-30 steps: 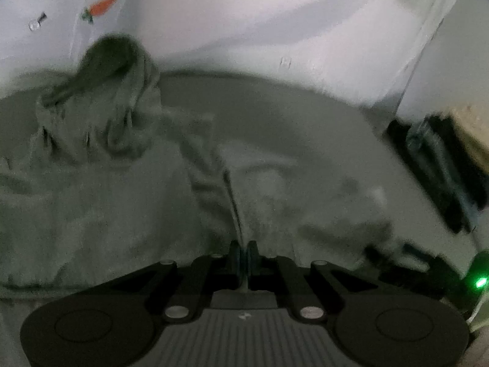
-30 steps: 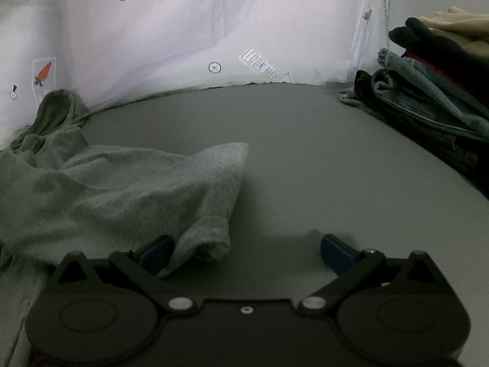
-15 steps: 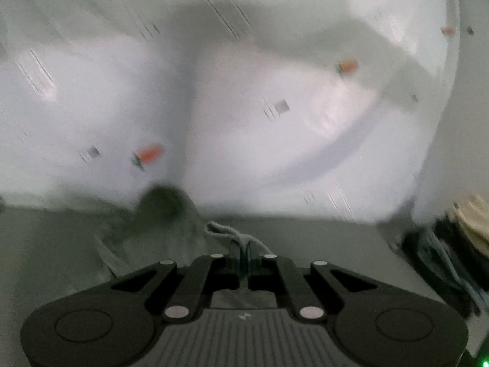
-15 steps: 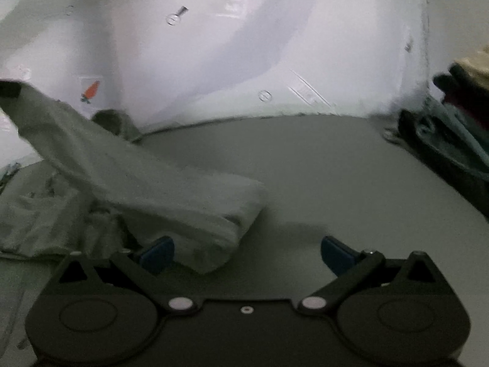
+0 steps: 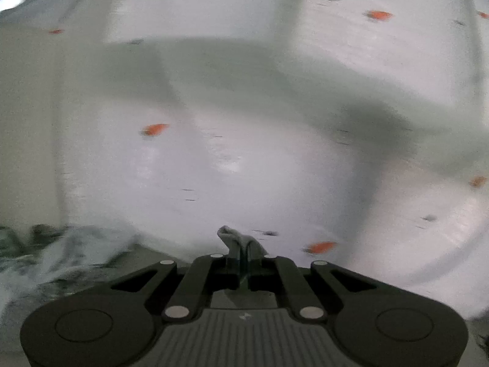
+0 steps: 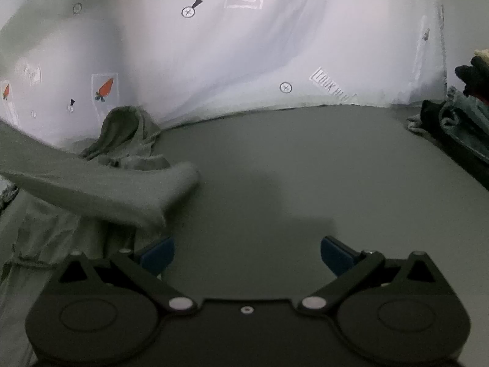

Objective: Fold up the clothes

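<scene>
Two grippers here. The left gripper [image 5: 244, 270] is clenched on a small tuft of the grey garment [image 5: 237, 241] poking up between its tips. The right gripper [image 6: 247, 252] is released — blue pads wide apart, nothing between them, over the bare grey surface [image 6: 305, 159].

Only the right view shows the garment properly: one grey piece, a lifted fold stretching past the left pad, the rest crumpled behind it against the white sheet [image 6: 244, 55] with carrot prints. One pile of dark clothes [image 6: 458, 122] sits far right of the garment. The left view is mostly blurred sheet.
</scene>
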`<state>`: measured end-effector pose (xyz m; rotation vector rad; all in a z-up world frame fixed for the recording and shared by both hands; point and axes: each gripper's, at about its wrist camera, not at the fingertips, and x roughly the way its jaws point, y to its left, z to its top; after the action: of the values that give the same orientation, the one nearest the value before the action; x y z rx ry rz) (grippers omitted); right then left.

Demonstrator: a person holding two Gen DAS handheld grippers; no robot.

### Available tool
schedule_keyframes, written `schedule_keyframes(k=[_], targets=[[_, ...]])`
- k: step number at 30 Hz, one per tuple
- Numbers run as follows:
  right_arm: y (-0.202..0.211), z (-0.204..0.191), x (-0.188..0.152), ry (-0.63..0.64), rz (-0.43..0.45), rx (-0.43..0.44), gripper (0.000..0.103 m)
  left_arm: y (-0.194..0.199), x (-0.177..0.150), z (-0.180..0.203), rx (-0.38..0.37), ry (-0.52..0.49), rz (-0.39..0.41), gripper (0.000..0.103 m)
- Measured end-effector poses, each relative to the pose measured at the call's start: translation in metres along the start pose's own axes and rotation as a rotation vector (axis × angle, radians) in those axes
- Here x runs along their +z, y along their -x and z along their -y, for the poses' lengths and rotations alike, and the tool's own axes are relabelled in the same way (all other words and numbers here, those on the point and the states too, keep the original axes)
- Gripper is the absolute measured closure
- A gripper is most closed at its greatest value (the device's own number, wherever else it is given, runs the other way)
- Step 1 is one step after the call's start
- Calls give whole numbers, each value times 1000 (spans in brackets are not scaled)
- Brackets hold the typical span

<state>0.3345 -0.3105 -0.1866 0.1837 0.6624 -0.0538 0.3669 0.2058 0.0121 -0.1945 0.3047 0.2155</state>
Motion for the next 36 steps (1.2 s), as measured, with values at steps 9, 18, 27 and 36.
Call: schedule_keyframes(k=[9, 18, 27, 36], targets=[[-10, -12, -5, 42, -57, 8, 0, -21, -38, -95, 275, 56, -105, 99], [-21, -28, -5, 95, -113, 41, 0, -44, -117, -137, 352, 164, -321, 98], [-37, -32, -15, 72, -195, 42, 0, -50, -163, -160, 441, 277, -476, 56], [-40, -34, -20, 66, -205, 31, 0, -44, -178, -161, 422, 302, -469, 47]])
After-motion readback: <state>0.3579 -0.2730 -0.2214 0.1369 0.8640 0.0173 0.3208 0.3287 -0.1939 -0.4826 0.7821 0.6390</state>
